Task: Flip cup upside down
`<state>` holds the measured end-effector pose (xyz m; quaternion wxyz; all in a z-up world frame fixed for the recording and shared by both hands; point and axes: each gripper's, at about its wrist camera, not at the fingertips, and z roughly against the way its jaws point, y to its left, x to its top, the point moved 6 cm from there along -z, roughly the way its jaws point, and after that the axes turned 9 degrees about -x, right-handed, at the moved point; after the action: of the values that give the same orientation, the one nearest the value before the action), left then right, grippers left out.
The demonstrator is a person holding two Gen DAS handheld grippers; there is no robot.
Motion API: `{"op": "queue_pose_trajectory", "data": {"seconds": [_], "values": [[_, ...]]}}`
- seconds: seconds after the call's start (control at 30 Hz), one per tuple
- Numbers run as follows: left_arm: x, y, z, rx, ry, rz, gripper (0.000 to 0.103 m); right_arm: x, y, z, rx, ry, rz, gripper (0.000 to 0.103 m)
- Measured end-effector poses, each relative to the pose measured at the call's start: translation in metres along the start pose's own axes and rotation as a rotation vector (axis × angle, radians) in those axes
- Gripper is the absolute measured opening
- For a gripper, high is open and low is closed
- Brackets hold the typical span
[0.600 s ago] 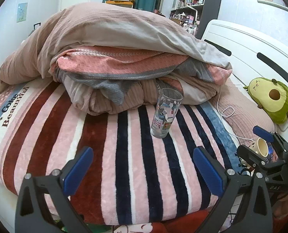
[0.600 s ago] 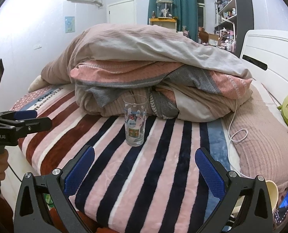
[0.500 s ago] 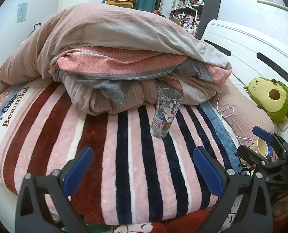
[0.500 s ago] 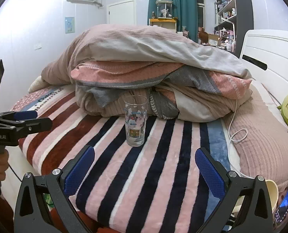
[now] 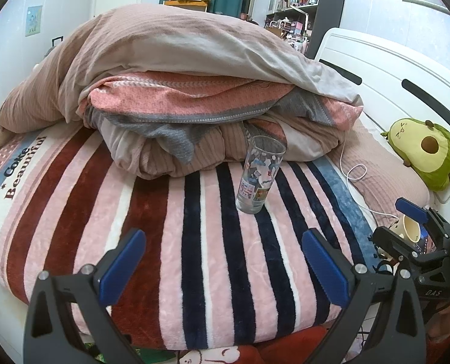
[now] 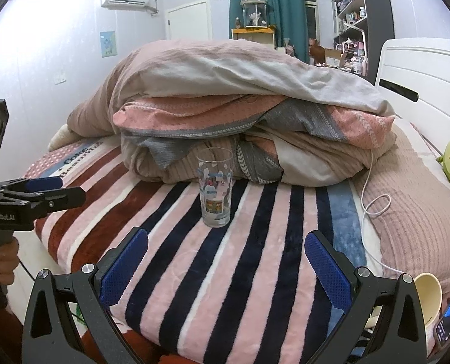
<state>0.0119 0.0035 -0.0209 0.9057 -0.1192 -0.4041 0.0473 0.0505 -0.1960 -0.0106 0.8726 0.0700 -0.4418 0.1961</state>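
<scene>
Both my left gripper [image 5: 223,267] and right gripper [image 6: 226,268] are spread wide, holding nothing, low over the striped blanket [image 6: 255,257]. Beyond them the cup [image 6: 215,187], a tall clear glass with cartoon prints, stands upright, mouth up, just before the heaped bedding [image 6: 240,106].

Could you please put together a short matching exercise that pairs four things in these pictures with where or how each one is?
Things:
1. glass cup
2. avocado plush toy
3. white cable
4. right gripper

Places or states:
A. lying against the white headboard
B. open, short of the cup, holding nothing
C. upright, mouth up, on the striped blanket
D. looped on the pink ribbed cover at the bed's right side

Pairs: 1-C, 2-A, 3-D, 4-B
</scene>
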Motion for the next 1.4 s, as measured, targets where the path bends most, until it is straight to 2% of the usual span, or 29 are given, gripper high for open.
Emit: {"op": "queue_pose_trajectory", "data": {"seconds": [0.33,0.57,0.63,0.77,0.9,1.03,1.07,1.3,1.4], "values": [[0.002,0.001,-0.013,0.005,0.026,-0.005,0.103,-0.001,0.000,-0.001,0.024,-0.012,-0.002,0.103],[0.016,-0.004,-0.043,0.022,0.043,-0.043,0.103,-0.008,-0.009,-0.027,0.117,-0.008,-0.053,0.103],[0.023,-0.005,-0.060,0.005,0.056,-0.051,0.103,-0.009,-0.010,-0.045,0.144,0.006,-0.041,0.103],[0.032,-0.010,-0.100,-0.060,0.091,-0.069,0.102,-0.011,-0.015,-0.079,0.132,0.041,-0.012,0.103],[0.046,-0.020,-0.150,-0.137,0.119,-0.120,0.102,-0.010,-0.026,-0.119,0.179,0.063,-0.023,0.103],[0.060,-0.021,-0.193,-0.148,0.125,-0.161,0.102,-0.011,-0.029,-0.165,0.204,0.112,0.028,0.103],[0.062,-0.022,-0.201,-0.162,0.130,-0.166,0.100,-0.012,-0.026,-0.176,0.224,0.126,0.038,0.103],[0.068,-0.020,-0.242,-0.286,0.158,-0.145,0.064,-0.011,0.000,-0.231,0.429,0.182,0.055,0.103],[0.070,-0.019,-0.246,-0.318,0.149,-0.131,0.062,-0.004,0.013,-0.248,0.551,0.201,0.016,0.100]]}}
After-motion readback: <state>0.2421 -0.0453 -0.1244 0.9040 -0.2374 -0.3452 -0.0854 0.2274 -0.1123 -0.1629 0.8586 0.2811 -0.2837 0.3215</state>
